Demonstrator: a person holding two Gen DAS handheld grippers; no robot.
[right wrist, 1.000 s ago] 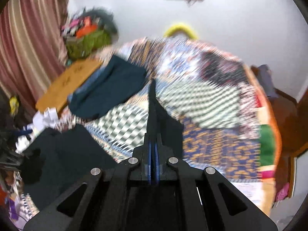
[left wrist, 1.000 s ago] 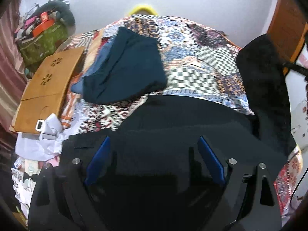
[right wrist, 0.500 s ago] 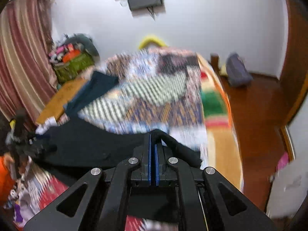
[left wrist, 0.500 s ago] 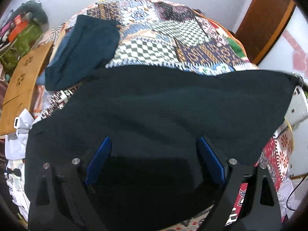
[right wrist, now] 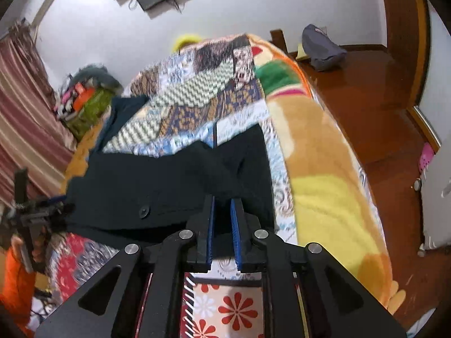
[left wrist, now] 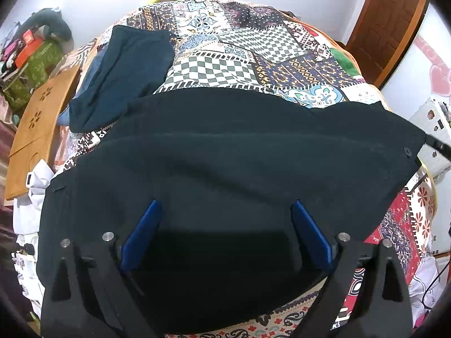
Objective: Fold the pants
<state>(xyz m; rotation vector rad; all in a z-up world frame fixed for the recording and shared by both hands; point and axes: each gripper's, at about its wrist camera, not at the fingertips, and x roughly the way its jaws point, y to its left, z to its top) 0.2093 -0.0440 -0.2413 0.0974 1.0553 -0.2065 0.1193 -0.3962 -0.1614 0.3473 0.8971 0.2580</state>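
Two grippers work the black fabric pants [left wrist: 239, 152], which lie spread across the lower centre of both views on the patchwork quilt [left wrist: 239, 45]. Left gripper [left wrist: 225, 219]: jaws wide apart, hovering over the cloth. Right gripper [right wrist: 222, 211]: jaws slightly parted at the pants' right edge, apparently released. Judged step: laying flat. The next move calls for gripping an edge to fold.

Pants [left wrist: 225, 155] — near hem behind left tongs [left wrist: 225, 214]; motion-blurred quilt [right wrist: 197, 104].
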